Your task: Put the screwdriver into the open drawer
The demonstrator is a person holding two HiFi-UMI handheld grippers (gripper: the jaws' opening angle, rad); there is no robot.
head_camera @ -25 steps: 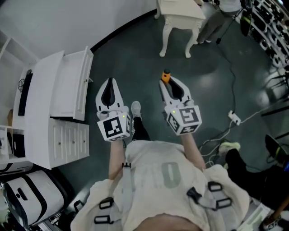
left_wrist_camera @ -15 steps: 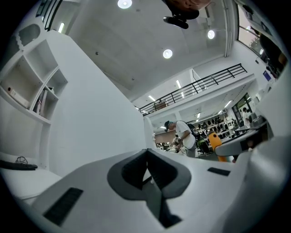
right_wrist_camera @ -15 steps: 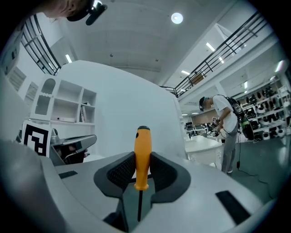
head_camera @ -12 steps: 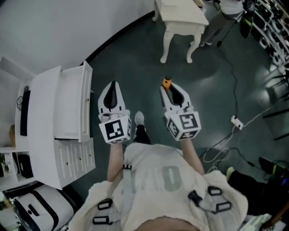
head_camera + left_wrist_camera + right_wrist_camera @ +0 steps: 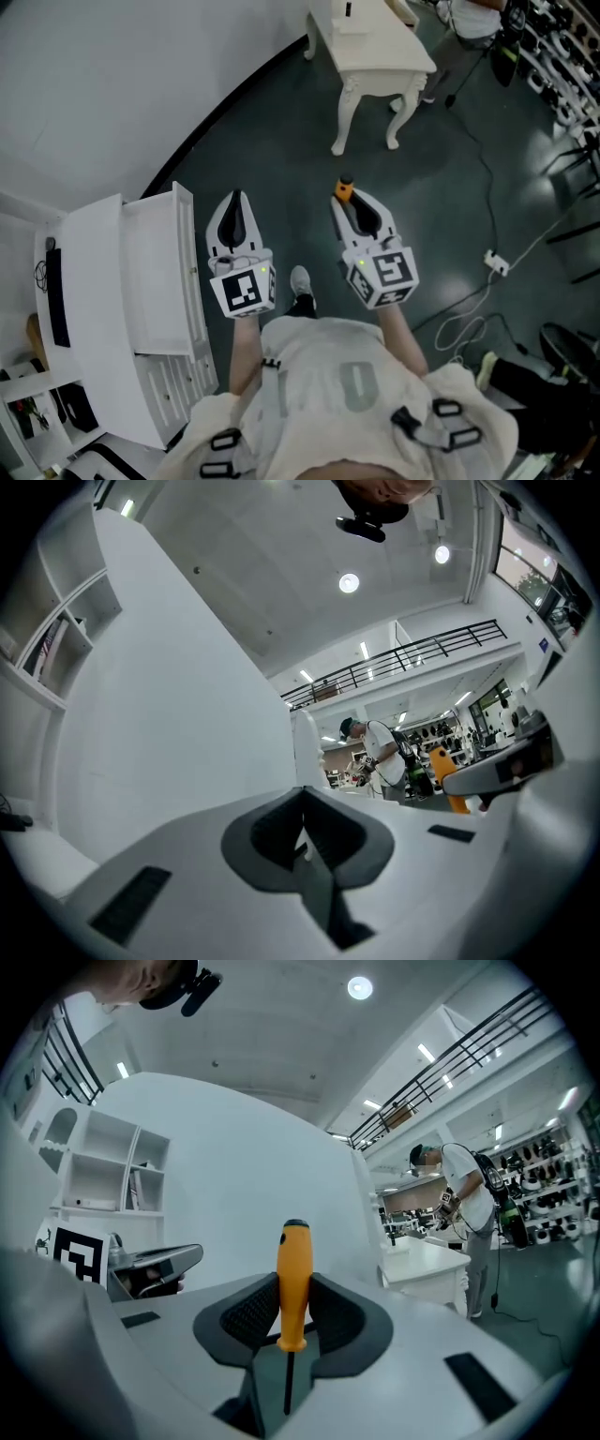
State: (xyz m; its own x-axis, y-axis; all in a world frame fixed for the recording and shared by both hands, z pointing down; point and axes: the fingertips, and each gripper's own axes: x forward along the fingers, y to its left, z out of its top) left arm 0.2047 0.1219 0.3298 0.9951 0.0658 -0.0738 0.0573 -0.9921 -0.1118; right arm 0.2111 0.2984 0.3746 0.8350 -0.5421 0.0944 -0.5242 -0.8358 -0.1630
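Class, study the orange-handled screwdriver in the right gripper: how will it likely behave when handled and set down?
The screwdriver looks rigid, so it should not flex in the right gripper. Its rounded handle could roll once laid in the drawer. Pinched on the handle alone, it might pivot.

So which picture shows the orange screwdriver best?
The right gripper view. There the screwdriver stands upright, clamped in the right hand-held gripper, handle and shaft clear. The head view shows only its orange end poking past the jaws. The left gripper view shows just an orange bit at the right.
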